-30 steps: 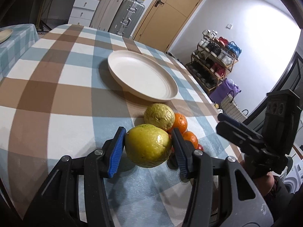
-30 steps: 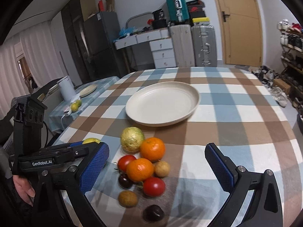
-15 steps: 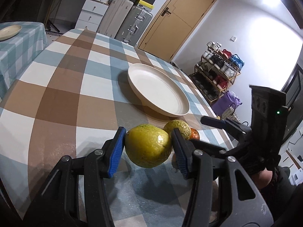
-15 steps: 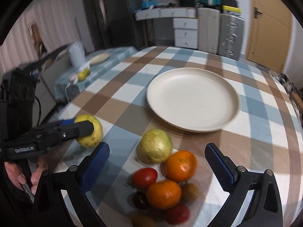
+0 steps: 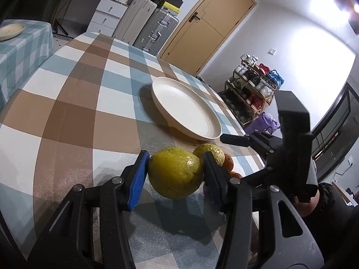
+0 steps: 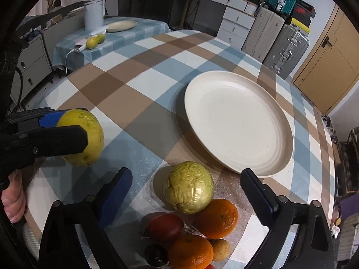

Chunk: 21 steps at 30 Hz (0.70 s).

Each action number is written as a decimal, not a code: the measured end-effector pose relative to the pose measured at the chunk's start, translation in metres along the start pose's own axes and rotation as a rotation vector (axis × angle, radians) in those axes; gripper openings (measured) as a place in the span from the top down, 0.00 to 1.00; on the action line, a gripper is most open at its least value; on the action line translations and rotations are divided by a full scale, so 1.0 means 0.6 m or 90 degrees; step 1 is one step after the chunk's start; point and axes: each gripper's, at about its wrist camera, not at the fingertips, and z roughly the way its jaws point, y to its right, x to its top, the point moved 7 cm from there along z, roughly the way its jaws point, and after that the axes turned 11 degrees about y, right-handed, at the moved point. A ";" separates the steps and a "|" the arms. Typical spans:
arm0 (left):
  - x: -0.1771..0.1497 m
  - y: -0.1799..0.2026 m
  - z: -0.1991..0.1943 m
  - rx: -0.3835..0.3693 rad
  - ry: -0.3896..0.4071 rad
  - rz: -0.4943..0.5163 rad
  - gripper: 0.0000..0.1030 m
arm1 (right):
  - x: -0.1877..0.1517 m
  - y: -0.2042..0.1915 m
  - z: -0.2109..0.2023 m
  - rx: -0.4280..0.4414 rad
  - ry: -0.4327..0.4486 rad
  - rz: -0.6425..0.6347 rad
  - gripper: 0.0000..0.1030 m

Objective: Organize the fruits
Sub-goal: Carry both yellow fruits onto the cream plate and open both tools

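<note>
- Blue-padded fingers of the left gripper [image 5: 176, 173] are clamped on a yellow-green fruit [image 5: 175, 172], which hangs clear of the checked surface [image 5: 74, 112], near its left edge.
- Wide apart but closing, the fingers of the right gripper [image 6: 186, 192] straddle a pale wrinkled fruit [image 6: 189, 186]; the pads do not touch it yet.
- Just near of that fruit sits the rest of the pile: two oranges [image 6: 216, 218], a red fruit [image 6: 166, 226], a dark one and a small brown one, all touching or nearly so.
- Beyond the pile, to the far right, the cream plate [image 6: 278, 157] lies bare.
- I judge the step to be a double pickup, one fruit in hand and the second being taken.
- Next, the right fingers need to settle lower around the wrinkled fruit without nudging the orange against it, then both carry to the plate.
</note>
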 end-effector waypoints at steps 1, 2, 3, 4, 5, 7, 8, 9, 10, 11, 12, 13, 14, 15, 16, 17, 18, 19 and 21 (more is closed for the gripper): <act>-0.001 -0.001 0.001 0.000 0.000 -0.002 0.55 | -0.002 0.000 0.002 -0.005 -0.006 -0.005 0.11; 0.000 -0.003 0.001 0.001 0.002 -0.004 0.55 | -0.005 0.001 0.004 -0.011 -0.014 -0.011 0.18; 0.000 -0.003 0.001 0.000 0.002 -0.004 0.55 | -0.008 0.001 0.006 -0.012 -0.022 -0.013 0.22; -0.001 -0.002 0.000 -0.002 0.002 -0.004 0.55 | -0.011 0.001 0.009 -0.012 -0.030 -0.014 0.27; -0.001 -0.002 0.000 -0.003 0.002 -0.003 0.55 | -0.013 0.002 0.011 -0.014 -0.036 -0.015 0.27; -0.002 -0.001 0.001 -0.005 0.001 -0.003 0.55 | -0.013 0.004 0.014 -0.035 -0.035 -0.031 0.27; -0.002 -0.001 0.001 -0.004 0.001 -0.003 0.55 | -0.013 0.003 0.013 -0.043 -0.034 -0.042 0.28; -0.002 -0.001 0.001 -0.004 0.001 -0.003 0.55 | -0.013 0.002 0.013 -0.047 -0.034 -0.049 0.30; -0.002 -0.001 0.002 -0.004 0.000 -0.003 0.55 | -0.014 0.002 0.014 -0.049 -0.037 -0.053 0.35; -0.002 -0.002 0.002 -0.002 0.001 -0.002 0.55 | -0.017 0.002 0.016 -0.051 -0.044 -0.054 0.42; -0.002 -0.002 0.003 -0.001 0.001 -0.002 0.55 | -0.020 0.001 0.019 -0.047 -0.051 -0.054 0.44; -0.003 -0.002 0.003 -0.002 0.000 -0.002 0.55 | -0.022 0.001 0.019 -0.043 -0.051 -0.053 0.46; -0.002 -0.002 0.003 -0.001 0.000 -0.001 0.55 | -0.022 0.001 0.019 -0.038 -0.050 -0.051 0.52; -0.002 -0.002 0.003 0.000 -0.001 -0.001 0.55 | -0.023 -0.001 0.019 -0.029 -0.051 -0.049 0.54; -0.003 -0.002 0.003 0.001 -0.001 0.000 0.55 | -0.023 -0.001 0.018 -0.027 -0.049 -0.048 0.54; -0.003 -0.002 0.004 0.002 -0.001 0.003 0.55 | -0.023 -0.002 0.018 -0.026 -0.047 -0.046 0.54; -0.003 -0.001 0.004 0.002 -0.001 0.004 0.55 | -0.023 -0.001 0.018 -0.024 -0.044 -0.042 0.54; -0.003 -0.001 0.004 0.003 -0.001 0.004 0.55 | -0.022 0.001 0.016 -0.018 -0.038 -0.031 0.54; -0.003 -0.001 0.005 0.005 -0.003 0.006 0.55 | -0.018 0.005 0.009 -0.009 -0.023 -0.010 0.54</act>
